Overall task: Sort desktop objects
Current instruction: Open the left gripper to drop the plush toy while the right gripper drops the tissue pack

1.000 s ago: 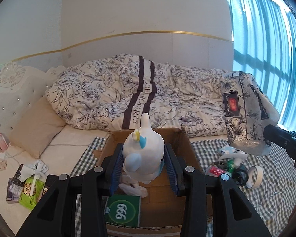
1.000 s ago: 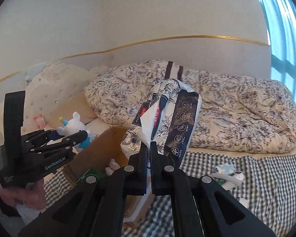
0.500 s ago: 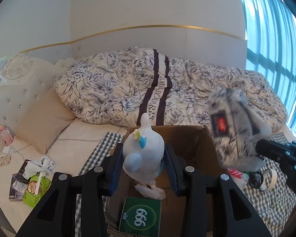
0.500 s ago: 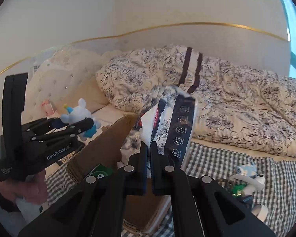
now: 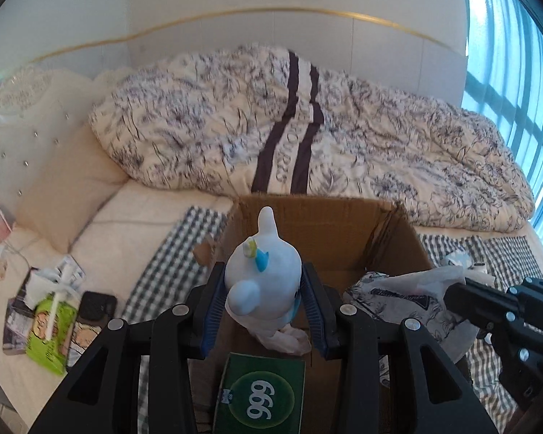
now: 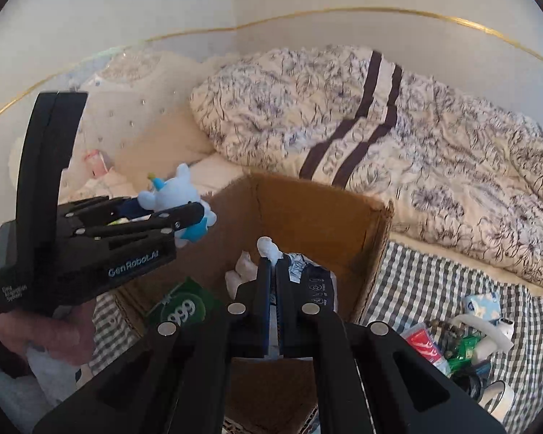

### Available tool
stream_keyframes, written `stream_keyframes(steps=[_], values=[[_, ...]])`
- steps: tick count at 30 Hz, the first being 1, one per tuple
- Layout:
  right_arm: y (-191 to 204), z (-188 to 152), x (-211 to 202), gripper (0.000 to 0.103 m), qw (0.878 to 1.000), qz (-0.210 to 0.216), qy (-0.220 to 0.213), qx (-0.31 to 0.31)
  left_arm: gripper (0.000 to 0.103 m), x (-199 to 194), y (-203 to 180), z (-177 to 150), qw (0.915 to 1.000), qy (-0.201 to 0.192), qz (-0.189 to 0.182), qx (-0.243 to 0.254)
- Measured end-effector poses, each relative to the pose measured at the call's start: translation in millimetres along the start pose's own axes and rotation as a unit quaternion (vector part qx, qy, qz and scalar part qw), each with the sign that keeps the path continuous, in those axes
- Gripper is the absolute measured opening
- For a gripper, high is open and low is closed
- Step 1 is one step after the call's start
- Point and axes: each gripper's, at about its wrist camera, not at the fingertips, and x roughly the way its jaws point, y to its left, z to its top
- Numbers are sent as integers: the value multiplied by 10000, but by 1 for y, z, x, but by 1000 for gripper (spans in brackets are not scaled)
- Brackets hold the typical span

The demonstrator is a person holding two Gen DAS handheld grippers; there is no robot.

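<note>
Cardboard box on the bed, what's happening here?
A person is sorting clutter into the cardboard box. The left gripper is clamped on a white and blue plush toy above the box. The right gripper is pinching a floral tissue pack low inside the box. A green 999 box already lies inside.

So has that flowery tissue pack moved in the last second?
Yes. The tissue pack, pinched by the right gripper, has dropped from above the cardboard box rim down inside it.

We count one cardboard box point(image 5: 329, 224), one plush toy point(image 5: 262, 282), one green 999 box point(image 5: 262, 394), one floral tissue pack point(image 5: 402, 296), one pillow point(image 5: 68, 195) and two hand-held grippers.
</note>
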Motion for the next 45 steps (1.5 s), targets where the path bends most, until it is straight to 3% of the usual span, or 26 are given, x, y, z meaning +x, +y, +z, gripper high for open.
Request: stream_keyframes(steps=[5, 6, 8, 9, 10, 18, 21, 24, 26, 28, 38, 41, 43, 45], values=[[0, -7, 13, 3, 9993, 6, 364, 4, 41, 13, 1, -3, 9997, 263, 10, 4], [1, -7, 14, 8, 9993, 2, 379, 1, 41, 14, 0, -4, 9995, 303, -8, 27], [0, -8, 15, 36, 9992, 13, 396, 2, 41, 17, -1, -7, 9993, 373, -17, 80], [0, -9, 15, 61, 9992, 51, 387, 13, 41, 18, -2, -8, 9991, 409, -7, 107], [0, -10, 14, 69, 9993, 84, 351, 31, 41, 19, -2, -8, 9990, 438, -12, 125], [1, -12, 6, 70, 9997, 54, 245, -66, 41, 20, -8, -10, 9985, 502, -82, 194], [3, -12, 7, 80, 9989, 257, 363, -156, 41, 18, -8, -8, 9986, 493, -92, 195], [6, -12, 8, 81, 9970, 446, 583, -244, 41, 17, -9, -7, 9985, 485, -73, 225], [7, -13, 8, 90, 9959, 421, 736, -313, 41, 17, -9, -7, 9985, 496, -77, 228], [8, -12, 6, 91, 9943, 456, 874, -401, 41, 15, -10, -7, 9985, 494, -66, 233], [-5, -8, -18, 92, 9990, 261, 271, -253, 41, 19, -15, -8, 9977, 608, -127, 265], [-11, -7, -28, 92, 9997, 153, 47, -156, 46, 21, -19, -8, 9972, 666, -133, 319], [-15, -6, -36, 92, 9998, 81, -128, -94, 74, 20, -24, -7, 9967, 703, -110, 403], [-20, -5, -44, 94, 9996, 9, -296, -38, 80, 16, -27, -6, 9972, 610, -94, 425]])
